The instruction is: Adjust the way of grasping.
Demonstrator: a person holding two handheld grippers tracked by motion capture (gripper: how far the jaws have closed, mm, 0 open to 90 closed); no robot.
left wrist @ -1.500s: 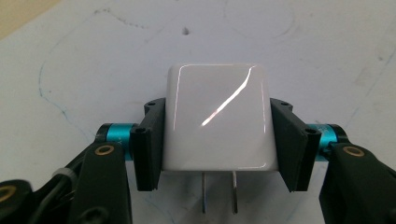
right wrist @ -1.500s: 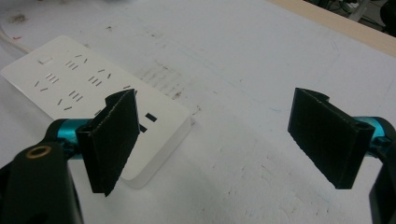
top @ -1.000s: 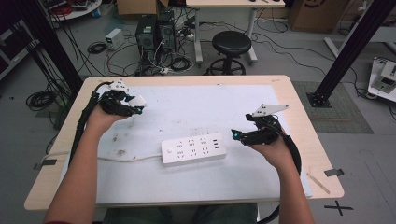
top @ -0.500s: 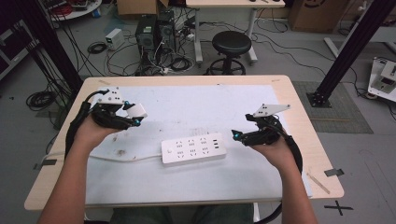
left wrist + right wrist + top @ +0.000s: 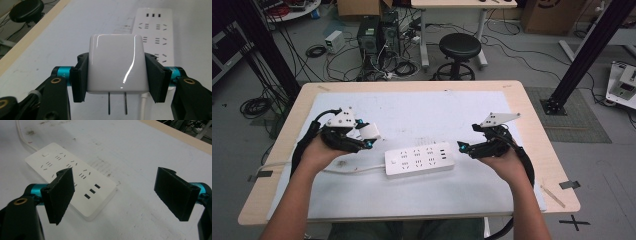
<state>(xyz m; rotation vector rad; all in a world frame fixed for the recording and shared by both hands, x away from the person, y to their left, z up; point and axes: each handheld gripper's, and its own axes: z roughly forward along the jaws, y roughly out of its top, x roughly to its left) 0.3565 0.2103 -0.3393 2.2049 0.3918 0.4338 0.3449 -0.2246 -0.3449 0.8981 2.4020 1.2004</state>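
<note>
Charger clamped between left fingers; right fingers wide apart.

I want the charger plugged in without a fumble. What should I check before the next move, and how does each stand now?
1. Charger held square between the left gripper jaws: ok.
2. Prongs clear of the jaws, unbent: ok.
3. Power strip flat on the table, sockets up: ok.
4. Right gripper open beside the strip's end, ready to steady it: ok.
5. Prongs lined up over a socket: not ok, charger still off to the side.
6. Strip powered: cannot tell.
</note>
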